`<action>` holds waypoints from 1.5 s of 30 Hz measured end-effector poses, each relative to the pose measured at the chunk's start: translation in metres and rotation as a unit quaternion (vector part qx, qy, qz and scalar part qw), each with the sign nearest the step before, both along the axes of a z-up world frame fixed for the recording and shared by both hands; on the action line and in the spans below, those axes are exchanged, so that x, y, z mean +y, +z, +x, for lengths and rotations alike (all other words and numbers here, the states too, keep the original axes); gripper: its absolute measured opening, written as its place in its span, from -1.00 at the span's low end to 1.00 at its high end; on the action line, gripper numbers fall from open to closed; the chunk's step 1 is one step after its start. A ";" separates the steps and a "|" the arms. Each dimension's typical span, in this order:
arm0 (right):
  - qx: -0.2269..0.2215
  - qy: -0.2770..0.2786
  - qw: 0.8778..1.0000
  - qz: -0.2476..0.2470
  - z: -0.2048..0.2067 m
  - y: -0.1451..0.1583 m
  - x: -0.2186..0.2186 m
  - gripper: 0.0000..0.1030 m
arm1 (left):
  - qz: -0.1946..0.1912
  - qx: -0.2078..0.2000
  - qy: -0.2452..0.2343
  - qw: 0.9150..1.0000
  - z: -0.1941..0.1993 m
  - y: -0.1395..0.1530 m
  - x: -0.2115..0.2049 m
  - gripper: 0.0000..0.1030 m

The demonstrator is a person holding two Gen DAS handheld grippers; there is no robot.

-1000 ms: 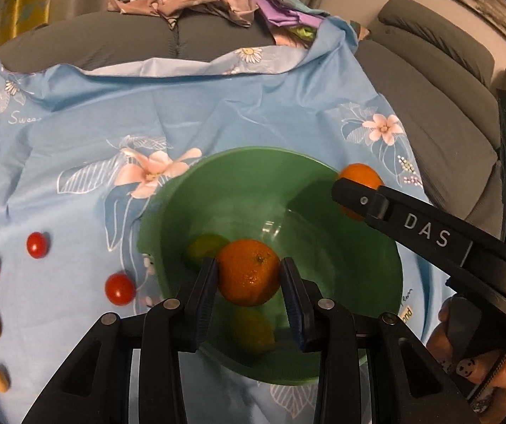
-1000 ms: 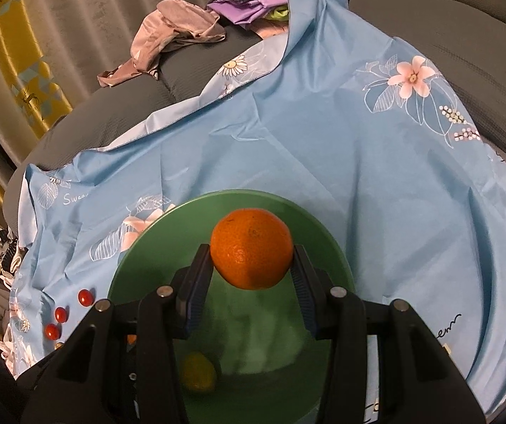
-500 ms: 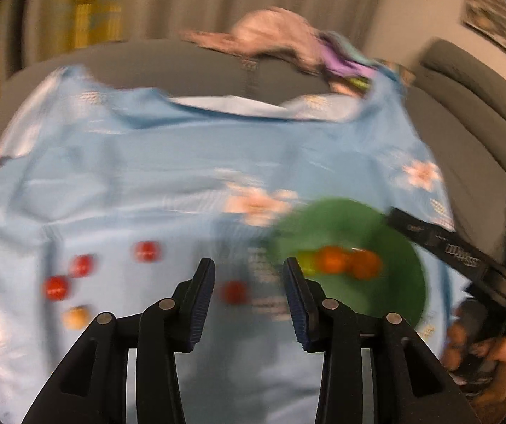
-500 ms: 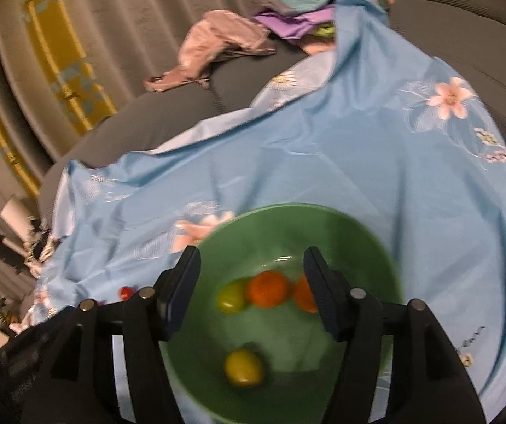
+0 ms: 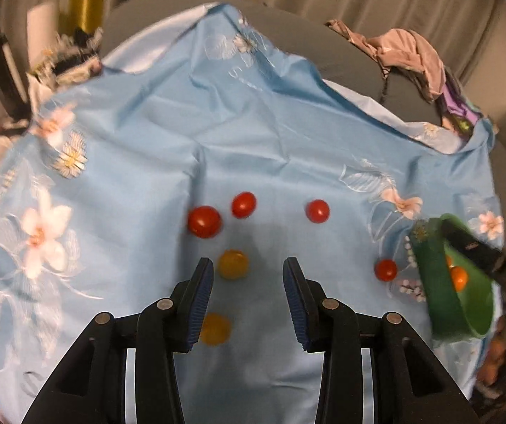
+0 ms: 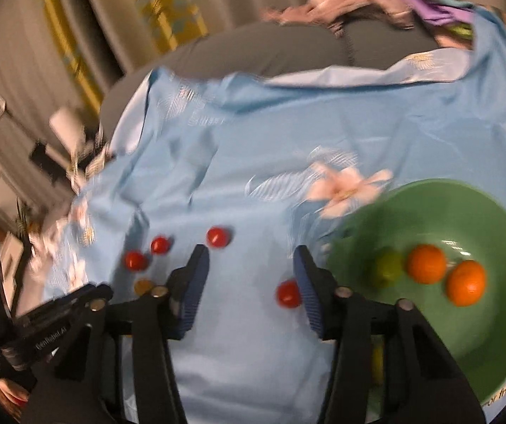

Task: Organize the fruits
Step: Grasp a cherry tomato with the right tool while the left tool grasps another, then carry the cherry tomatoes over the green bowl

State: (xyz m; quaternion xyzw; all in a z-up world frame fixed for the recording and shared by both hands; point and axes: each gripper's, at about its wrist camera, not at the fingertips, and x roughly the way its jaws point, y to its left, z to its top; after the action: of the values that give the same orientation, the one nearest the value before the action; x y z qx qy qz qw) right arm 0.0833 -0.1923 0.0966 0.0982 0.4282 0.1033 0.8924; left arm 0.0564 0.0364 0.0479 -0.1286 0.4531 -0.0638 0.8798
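Observation:
My left gripper (image 5: 248, 295) is open and empty, low over the blue floral cloth (image 5: 253, 134). A yellow cherry tomato (image 5: 232, 264) lies just ahead of its left finger, and another (image 5: 215, 328) lies beside that finger. Several red cherry tomatoes (image 5: 204, 221) lie further ahead, and one more (image 5: 385, 270) lies next to the green bowl (image 5: 443, 304). My right gripper (image 6: 251, 291) is open and empty, with a red tomato (image 6: 288, 294) by its right finger. The green bowl (image 6: 465, 212) holds two oranges (image 6: 426, 264) and a lime (image 6: 389, 269).
A pile of clothes (image 5: 412, 56) lies at the far edge of the grey sofa (image 6: 288, 46). Clutter (image 5: 58, 63) sits at the cloth's far left corner. The other gripper's arm (image 6: 40, 339) shows at the lower left of the right wrist view.
Both grippers let go of their oranges into the bowl and opened. Both swung left, away from the bowl, towards the loose tomatoes.

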 end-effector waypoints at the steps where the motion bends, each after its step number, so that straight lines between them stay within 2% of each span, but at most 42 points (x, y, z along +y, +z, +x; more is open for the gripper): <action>1: 0.005 0.008 1.000 -0.001 0.004 -0.004 0.005 -0.11 | 0.002 0.007 0.000 1.000 0.003 -0.004 0.000 -0.24; 3: 0.015 0.026 1.000 0.007 0.012 -0.014 0.019 -0.11 | 0.016 0.014 0.004 1.000 0.008 -0.011 -0.001 -0.24; 8: 0.042 0.041 0.998 0.019 0.038 -0.033 0.039 -0.11 | 0.023 0.012 0.027 0.999 0.030 -0.013 0.002 -0.24; 12: 0.062 0.038 0.997 -0.019 0.066 -0.051 0.055 -0.11 | 0.047 0.024 0.035 0.998 0.050 -0.020 0.004 -0.24; 15: 0.084 0.030 0.996 -0.026 0.086 -0.066 0.058 -0.09 | 0.033 0.032 0.040 0.998 0.066 -0.021 0.010 -0.24; 21: 0.098 0.038 0.993 -0.048 0.104 -0.084 0.065 -0.14 | 0.028 0.046 0.009 0.999 0.091 -0.031 -0.001 -0.24; 23: 0.091 0.038 0.994 -0.045 0.105 -0.085 0.064 -0.22 | 0.020 0.054 0.002 0.998 0.097 -0.037 -0.006 -0.24; 25: 0.088 0.037 0.994 -0.045 0.106 -0.086 0.064 -0.41 | 0.030 0.059 -0.004 0.998 0.101 -0.041 -0.012 -0.24; 27: 0.086 0.036 0.994 -0.050 0.106 -0.086 0.064 -0.49 | 0.046 0.064 -0.004 0.997 0.102 -0.046 -0.017 -0.24; 29: 0.087 0.036 0.995 -0.040 0.106 -0.086 0.061 -0.48 | 0.053 0.059 -0.006 0.997 0.102 -0.048 -0.021 -0.24; 30: 0.088 0.035 0.995 -0.035 0.106 -0.086 0.059 -0.48 | 0.052 0.057 -0.008 0.997 0.101 -0.048 -0.022 -0.32; 31: 0.088 0.035 0.995 -0.033 0.106 -0.087 0.059 -0.49 | 0.050 0.057 -0.008 0.997 0.102 -0.049 -0.022 -0.49; 34: 0.091 0.034 0.995 -0.026 0.103 -0.087 0.057 -0.49 | 0.051 0.060 -0.007 0.997 0.102 -0.053 -0.023 -0.50; 37: 0.092 0.030 0.995 -0.013 0.097 -0.084 0.053 -0.49 | 0.065 0.050 -0.003 0.997 0.096 -0.045 -0.025 -0.51; 45: 0.055 0.021 0.998 0.019 0.069 -0.052 0.039 -0.49 | 0.036 -0.012 -0.004 0.999 0.062 -0.002 -0.024 -0.51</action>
State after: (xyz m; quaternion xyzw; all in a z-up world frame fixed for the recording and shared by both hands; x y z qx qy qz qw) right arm 0.1526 -0.1531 0.0449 0.1115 0.4763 0.1245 0.8633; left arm 0.1187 0.0126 0.0464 -0.0942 0.4448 -0.0519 0.8891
